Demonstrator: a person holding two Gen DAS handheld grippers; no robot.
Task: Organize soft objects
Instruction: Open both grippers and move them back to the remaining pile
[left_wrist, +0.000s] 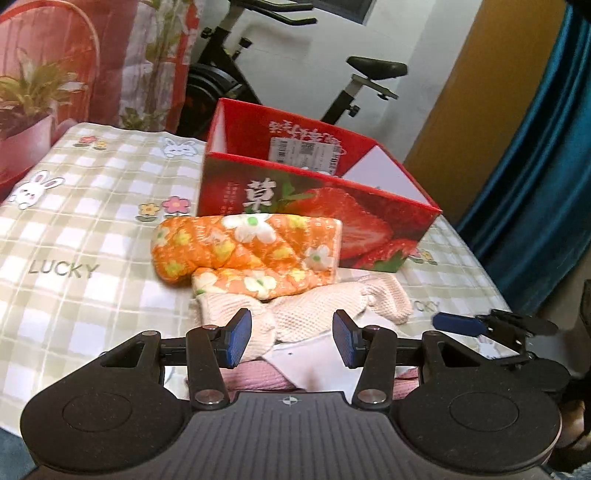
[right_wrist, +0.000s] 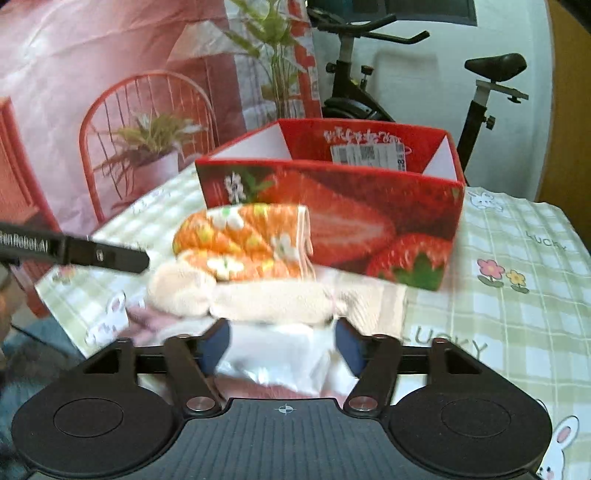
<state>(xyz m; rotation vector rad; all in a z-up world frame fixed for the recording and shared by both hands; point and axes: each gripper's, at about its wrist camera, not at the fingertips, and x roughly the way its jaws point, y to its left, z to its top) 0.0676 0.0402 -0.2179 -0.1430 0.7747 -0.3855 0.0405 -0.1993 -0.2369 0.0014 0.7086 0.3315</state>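
Each hand-held gripper, left (left_wrist: 291, 341) and right (right_wrist: 282, 347), spread, empty, over cream cloth (left_wrist: 314, 310).

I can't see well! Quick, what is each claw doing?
Left claw: open, holding nothing.
Right claw: open, holding nothing.

The box (left_wrist: 369, 218) is red with big strawberries. In front of the box, the mitt (left_wrist: 243, 243) is orange with white flowers.
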